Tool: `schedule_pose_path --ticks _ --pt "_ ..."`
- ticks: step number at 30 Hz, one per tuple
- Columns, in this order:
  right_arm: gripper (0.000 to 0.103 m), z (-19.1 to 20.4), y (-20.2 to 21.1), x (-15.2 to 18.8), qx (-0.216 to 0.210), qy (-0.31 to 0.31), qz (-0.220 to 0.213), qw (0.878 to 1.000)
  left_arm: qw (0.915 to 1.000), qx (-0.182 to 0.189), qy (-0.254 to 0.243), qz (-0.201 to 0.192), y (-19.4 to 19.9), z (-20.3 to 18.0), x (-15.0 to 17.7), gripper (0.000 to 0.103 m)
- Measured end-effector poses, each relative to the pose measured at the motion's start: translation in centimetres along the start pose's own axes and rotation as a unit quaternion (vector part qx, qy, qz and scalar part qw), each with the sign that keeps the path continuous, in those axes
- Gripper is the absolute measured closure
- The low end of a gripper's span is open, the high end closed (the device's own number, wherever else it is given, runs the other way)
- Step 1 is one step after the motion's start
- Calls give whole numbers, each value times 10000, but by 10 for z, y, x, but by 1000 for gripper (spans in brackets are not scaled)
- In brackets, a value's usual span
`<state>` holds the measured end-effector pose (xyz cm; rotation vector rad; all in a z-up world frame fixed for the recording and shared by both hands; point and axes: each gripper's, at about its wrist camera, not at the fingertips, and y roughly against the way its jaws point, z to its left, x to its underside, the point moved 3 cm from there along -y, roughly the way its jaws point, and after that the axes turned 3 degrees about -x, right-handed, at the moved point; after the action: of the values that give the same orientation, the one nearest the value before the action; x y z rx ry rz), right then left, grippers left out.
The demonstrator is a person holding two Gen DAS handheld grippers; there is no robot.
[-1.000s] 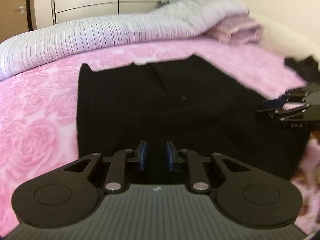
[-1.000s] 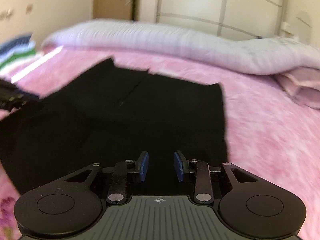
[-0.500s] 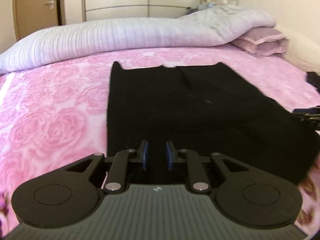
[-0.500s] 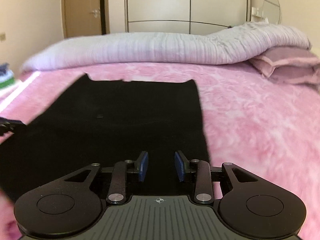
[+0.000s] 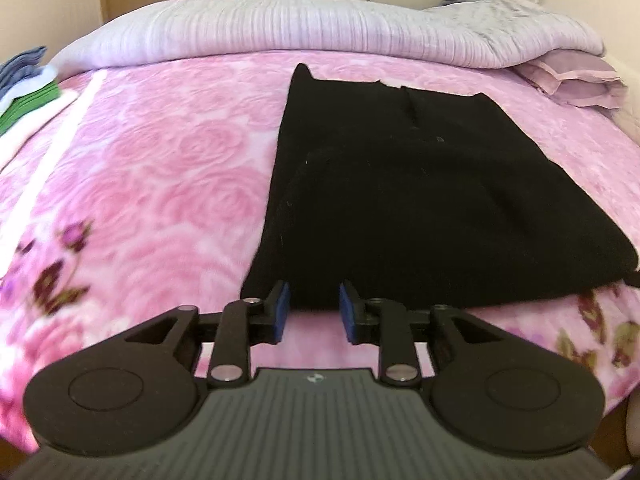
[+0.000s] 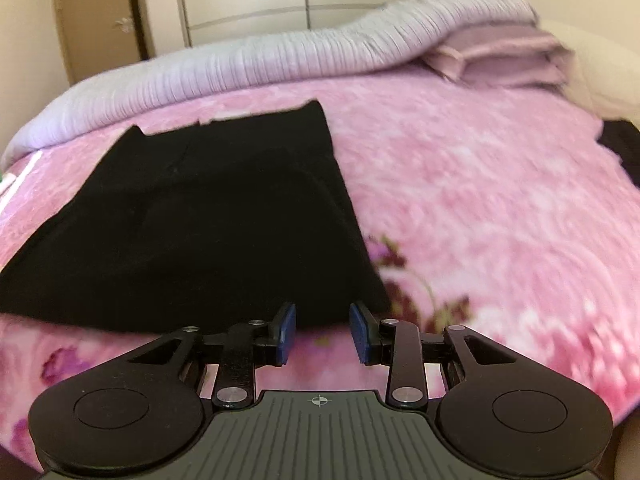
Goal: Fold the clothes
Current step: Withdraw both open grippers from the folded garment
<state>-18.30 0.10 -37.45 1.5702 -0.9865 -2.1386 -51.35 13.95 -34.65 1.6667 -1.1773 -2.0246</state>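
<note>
A black garment [image 5: 400, 200] lies folded flat on the bed's pink rose-patterned blanket [image 5: 160, 168], its far edge pointing toward the rolled lilac quilt [image 5: 320, 28]. The left gripper [image 5: 311, 311] sits just short of the garment's near edge toward its left corner — jaws parted, nothing between them. The right gripper [image 6: 322, 331] is at the same near edge toward the right corner, likewise spread and empty. Beside the quilt's right end lies a mauve pillow [image 6: 504, 56].
</note>
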Motion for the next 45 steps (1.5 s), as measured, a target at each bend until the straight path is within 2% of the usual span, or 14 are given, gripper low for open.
schedule_pose_path --ticks 1,4,8,15,23,45 --pt "67 2 7 4 -74 -142 11 9999 10000 -20 35 0 9 -3 4 70" --pt "51 7 23 15 -215 -335 3 9992 9999 -57 102 22 27 -9 15 67" --pt "46 20 41 32 -191 -203 5 9996 9999 -101 48 14 45 -14 27 66" --pt "43 36 68 50 -101 -58 -108 9999 9998 -169 -43 -14 76 -22 46 61" --pt "42 41 83 52 -88 5 -232 9997 9997 -183 -68 -126 91 -22 50 60" --pt "41 42 66 53 66 104 10 9999 9999 -108 8 -3 67 -20 56 59"
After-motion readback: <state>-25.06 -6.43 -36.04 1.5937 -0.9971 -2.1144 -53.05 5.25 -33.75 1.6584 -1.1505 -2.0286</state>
